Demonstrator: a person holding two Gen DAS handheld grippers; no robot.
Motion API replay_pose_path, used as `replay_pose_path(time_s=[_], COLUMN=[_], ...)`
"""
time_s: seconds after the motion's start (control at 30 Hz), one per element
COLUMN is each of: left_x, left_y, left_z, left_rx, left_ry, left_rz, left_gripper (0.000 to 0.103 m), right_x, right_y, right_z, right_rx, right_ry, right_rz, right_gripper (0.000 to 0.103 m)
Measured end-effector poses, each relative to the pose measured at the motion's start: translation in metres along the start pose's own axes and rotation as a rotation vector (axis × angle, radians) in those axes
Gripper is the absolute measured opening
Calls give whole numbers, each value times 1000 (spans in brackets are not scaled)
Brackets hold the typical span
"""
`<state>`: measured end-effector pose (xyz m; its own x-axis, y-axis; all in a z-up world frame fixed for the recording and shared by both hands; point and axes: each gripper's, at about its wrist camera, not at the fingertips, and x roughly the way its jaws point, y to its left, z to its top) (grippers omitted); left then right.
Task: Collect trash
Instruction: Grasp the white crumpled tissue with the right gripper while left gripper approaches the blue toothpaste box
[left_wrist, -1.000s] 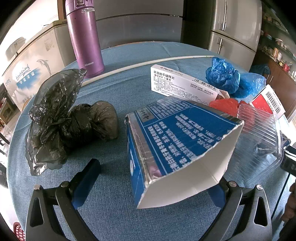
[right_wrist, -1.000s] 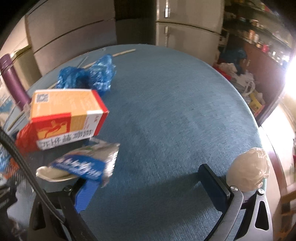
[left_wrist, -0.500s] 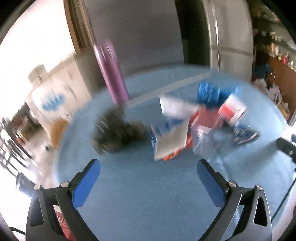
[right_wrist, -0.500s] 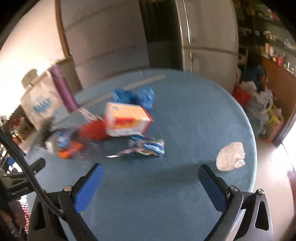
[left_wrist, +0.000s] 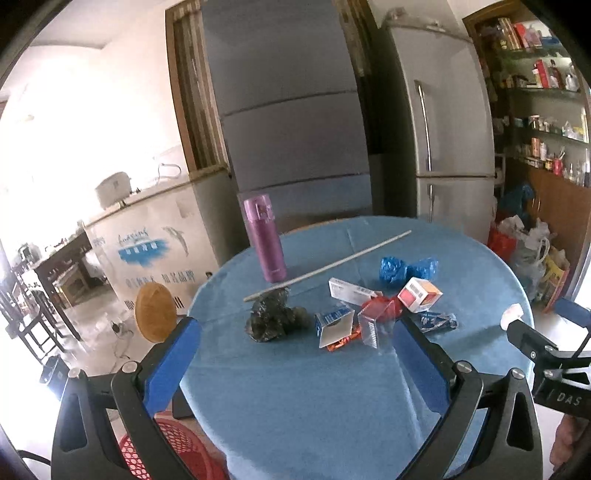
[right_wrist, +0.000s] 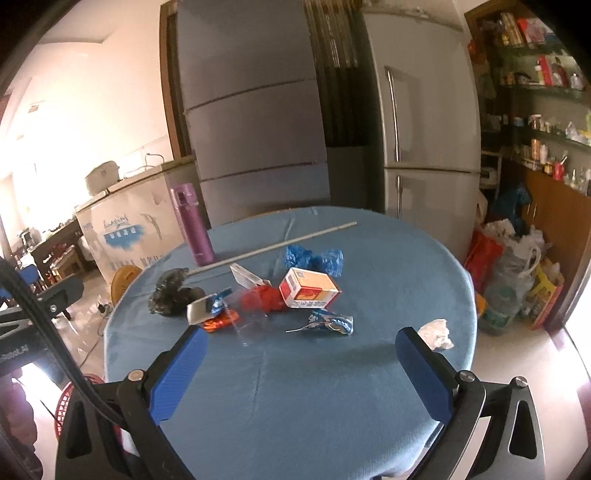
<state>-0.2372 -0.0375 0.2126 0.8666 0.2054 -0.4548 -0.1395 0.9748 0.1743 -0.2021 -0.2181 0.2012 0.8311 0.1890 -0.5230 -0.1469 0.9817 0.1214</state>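
Trash lies in a heap on the round blue table (left_wrist: 332, 398): a crumpled black bag (left_wrist: 275, 317), an open blue carton (left_wrist: 334, 325), a clear plastic tray (left_wrist: 373, 326), a red wrapper (left_wrist: 380, 306), a red-and-orange box (left_wrist: 419, 294), a white box (left_wrist: 351, 291), blue plastic bags (left_wrist: 406, 269) and a blue foil wrapper (right_wrist: 328, 323). A crumpled white wad (right_wrist: 436, 332) lies near the right edge. My left gripper (left_wrist: 295, 354) and right gripper (right_wrist: 301, 365) are both open and empty, held back above the table's near side.
A purple flask (left_wrist: 264, 240) stands at the table's far left beside a long white rod (left_wrist: 328, 264). A red basket (left_wrist: 166, 454) sits on the floor at the near left. Fridges stand behind; bags lie on the floor at right.
Both grippers have pulled back and up from the trash heap. The whole table now shows in both views. Both stay open and empty.
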Motion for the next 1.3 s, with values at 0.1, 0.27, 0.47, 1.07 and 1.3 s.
replay_pose_path(time_s=[0.1, 0.27, 0.47, 1.07, 1.3], left_x=[-16, -28, -28, -15, -3], left_y=[2, 5, 3, 1, 1], left_z=[0, 0, -5, -9, -10], left_rx=[-11, -19, -15, 8, 3], left_ry=[-16, -11, 5, 28, 45], left_rz=[8, 16, -9, -40, -40], left_gripper=[103, 103, 103, 103, 103], right_x=[-15, -29, -30, -8, 0], right_y=[4, 0, -7, -18, -30], right_z=[1, 2, 3, 4, 5], right_rx=[-13, -5, -15, 13, 35], right_ry=[-8, -19, -13, 41, 56], right_rz=[-20, -36, -77, -96, -96], right_gripper=[103, 103, 103, 103, 103])
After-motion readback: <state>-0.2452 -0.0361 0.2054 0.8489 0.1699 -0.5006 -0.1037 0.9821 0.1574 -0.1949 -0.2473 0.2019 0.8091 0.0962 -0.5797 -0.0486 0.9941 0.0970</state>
